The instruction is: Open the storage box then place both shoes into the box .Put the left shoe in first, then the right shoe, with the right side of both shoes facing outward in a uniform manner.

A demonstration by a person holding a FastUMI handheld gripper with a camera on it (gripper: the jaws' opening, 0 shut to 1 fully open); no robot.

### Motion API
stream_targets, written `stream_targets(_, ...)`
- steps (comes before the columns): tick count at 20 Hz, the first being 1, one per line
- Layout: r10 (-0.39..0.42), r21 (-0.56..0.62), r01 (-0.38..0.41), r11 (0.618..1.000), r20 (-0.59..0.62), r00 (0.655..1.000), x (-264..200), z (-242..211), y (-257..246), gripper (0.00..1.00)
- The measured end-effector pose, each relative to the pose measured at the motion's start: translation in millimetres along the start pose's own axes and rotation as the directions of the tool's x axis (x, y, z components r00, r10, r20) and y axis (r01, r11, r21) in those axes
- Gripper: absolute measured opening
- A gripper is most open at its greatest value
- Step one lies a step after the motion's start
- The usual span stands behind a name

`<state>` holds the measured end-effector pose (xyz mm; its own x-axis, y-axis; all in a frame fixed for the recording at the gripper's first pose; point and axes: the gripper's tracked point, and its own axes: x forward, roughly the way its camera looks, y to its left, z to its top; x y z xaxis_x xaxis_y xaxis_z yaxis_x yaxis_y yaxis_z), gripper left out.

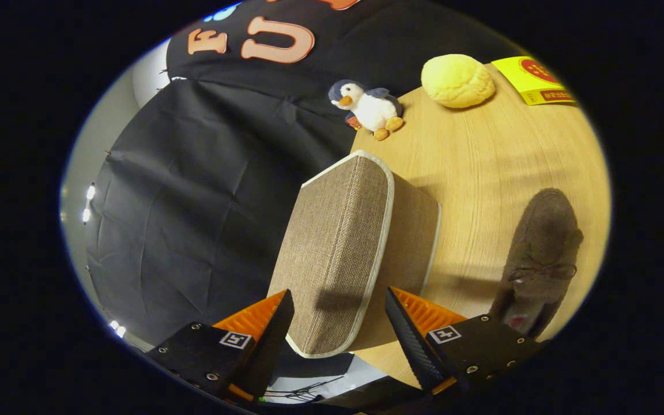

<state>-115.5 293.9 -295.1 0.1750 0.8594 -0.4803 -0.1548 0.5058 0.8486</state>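
I had the gripper (339, 323) spread wide, its 2 fingers flanking the near end of the beige woven fabric storage box with pale trim (343, 253) without pressing it; the box sat at the edge of the light wooden table (482, 167). 1 dark brown suede moccasin with a bow lace (539, 253) lay beside it, and beyond sat a small plush penguin (369, 108), a round yellow bun-shaped toy (457, 80) and a yellow carton (534, 80)

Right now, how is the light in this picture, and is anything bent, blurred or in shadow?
Gripper view: warm light; the storage box looks sharp, its straight edges bowed by the fisheye. The open gripper has its fingers on either side of the box's near end and casts a soft shadow there. The brown shoe lies dim beside the box; the penguin toy on the table is clear.
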Motion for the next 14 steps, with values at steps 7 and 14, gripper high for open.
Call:
stream_targets(7, 0.056, 0.065, -0.054, 0.996, -0.028, 0.998, 27.1, -12.6, 0.3, 0.95)
stream_targets(14, 0.09, 0.087, -0.09, 0.992, 0.004, 0.996, -2.3, -4.5, 12.3, 0.81)
